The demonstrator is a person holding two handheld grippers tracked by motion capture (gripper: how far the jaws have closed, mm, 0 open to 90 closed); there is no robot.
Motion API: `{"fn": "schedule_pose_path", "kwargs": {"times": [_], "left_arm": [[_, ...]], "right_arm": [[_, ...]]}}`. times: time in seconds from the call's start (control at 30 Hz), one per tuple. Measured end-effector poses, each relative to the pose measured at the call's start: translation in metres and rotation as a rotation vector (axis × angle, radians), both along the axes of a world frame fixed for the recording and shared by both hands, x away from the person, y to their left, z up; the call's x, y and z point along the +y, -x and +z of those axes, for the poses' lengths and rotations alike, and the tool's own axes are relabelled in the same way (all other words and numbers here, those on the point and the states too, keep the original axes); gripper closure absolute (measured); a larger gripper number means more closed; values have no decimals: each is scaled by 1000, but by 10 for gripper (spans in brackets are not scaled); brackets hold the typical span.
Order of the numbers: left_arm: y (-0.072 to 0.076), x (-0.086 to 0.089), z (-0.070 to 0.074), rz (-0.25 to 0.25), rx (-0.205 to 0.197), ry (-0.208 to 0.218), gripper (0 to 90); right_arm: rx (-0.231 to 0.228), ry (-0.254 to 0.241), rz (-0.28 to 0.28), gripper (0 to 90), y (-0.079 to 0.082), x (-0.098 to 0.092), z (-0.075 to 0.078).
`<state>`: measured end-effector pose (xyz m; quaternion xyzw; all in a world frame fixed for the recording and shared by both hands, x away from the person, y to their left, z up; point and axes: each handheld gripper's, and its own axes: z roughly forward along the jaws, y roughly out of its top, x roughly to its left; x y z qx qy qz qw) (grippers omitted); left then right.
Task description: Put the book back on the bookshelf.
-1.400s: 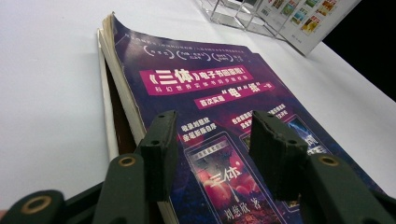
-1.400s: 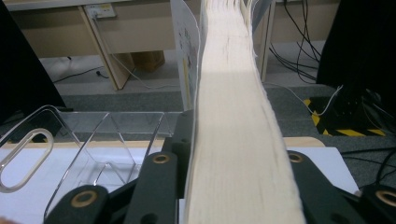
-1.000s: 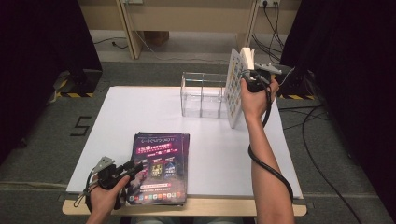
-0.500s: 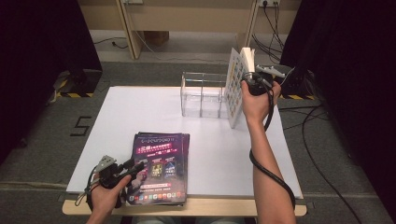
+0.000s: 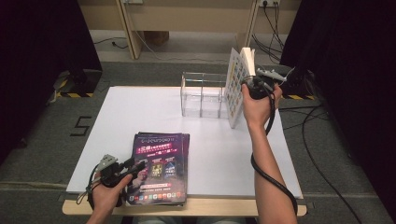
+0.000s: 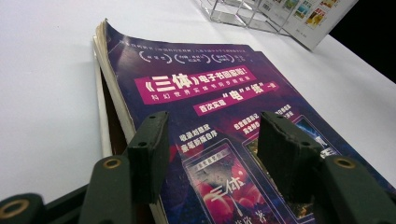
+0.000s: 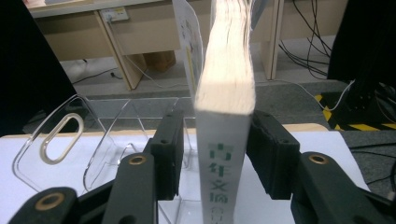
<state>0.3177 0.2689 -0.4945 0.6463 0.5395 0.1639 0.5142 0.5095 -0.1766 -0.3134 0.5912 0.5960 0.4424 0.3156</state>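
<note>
Right gripper [image 7: 215, 154] jaws just opening, straddling upright book [image 7: 224, 140]; left gripper [image 6: 215, 154] opening above magazine [image 6: 205, 102].

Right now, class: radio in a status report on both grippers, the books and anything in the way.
Left gripper open over purple magazine. Right gripper just opening around upright book by clear rack; pad contact unclear. Nothing blocking.
</note>
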Motion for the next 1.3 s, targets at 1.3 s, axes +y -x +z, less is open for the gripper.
{"fn": "schedule_pose_path", "kwargs": {"times": [1.3], "left_arm": [[4,10,-4,77,12,-43,400]], "right_arm": [[106,-37,97,570,49,-1,-32]]}}
